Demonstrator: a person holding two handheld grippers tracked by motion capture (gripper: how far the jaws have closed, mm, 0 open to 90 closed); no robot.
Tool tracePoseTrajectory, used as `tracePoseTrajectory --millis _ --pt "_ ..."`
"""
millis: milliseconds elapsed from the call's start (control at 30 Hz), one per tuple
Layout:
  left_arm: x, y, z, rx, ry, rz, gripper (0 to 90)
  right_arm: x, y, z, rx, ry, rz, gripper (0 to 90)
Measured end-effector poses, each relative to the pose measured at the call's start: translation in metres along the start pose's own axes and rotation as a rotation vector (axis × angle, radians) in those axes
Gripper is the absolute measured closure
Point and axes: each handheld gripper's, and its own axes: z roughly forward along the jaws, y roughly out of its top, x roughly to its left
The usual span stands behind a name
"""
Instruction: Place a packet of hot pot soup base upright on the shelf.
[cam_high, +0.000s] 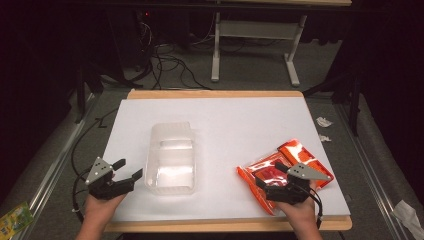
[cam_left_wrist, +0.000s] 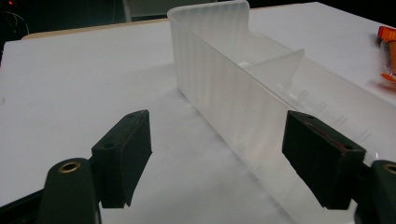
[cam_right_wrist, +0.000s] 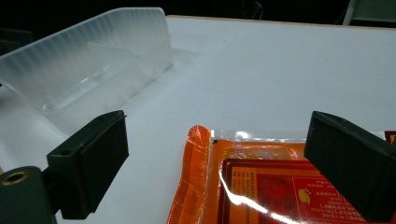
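A clear plastic container (cam_high: 170, 157) with an inner divider stands left of the middle of the white table (cam_high: 240, 120). Two orange foil packets (cam_high: 292, 156) lie overlapping at the front right. My left gripper (cam_high: 131, 168) is open just left of the container, nothing between its jaws. In the left gripper view the container's wall (cam_left_wrist: 219, 70) runs past the right jaw, and the left gripper (cam_left_wrist: 219, 135) holds nothing. My right gripper (cam_high: 267, 173) hovers open over the near packet. The right gripper view shows the packet (cam_right_wrist: 261, 182) below the open right gripper (cam_right_wrist: 219, 135), the container (cam_right_wrist: 88, 60) at upper left.
The table's wooden edge (cam_high: 215, 94) frames the white board. Cables (cam_high: 165, 65) and a white frame's legs (cam_high: 216, 55) stand on the floor behind. Paper scraps (cam_high: 324, 121) lie on the floor at right, a green packet (cam_high: 15, 217) at lower left.
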Motion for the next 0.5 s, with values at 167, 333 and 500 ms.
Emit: tracePoseTrajectory --millis 167,333,500 --pt "0.000 0.001 -0.003 -0.010 -0.013 -0.017 22.2 -0.002 0.001 -0.005 -0.021 0.003 -0.016 9.2" --pt "-0.009 0.004 -0.002 0.012 -0.007 0.026 15.3 -0.005 0.002 -0.012 -0.033 -0.021 -0.027 9.2" --pt "-0.012 0.007 -0.007 0.007 0.010 0.032 9.8 -0.007 0.003 -0.014 -0.035 -0.031 -0.024 7.4"
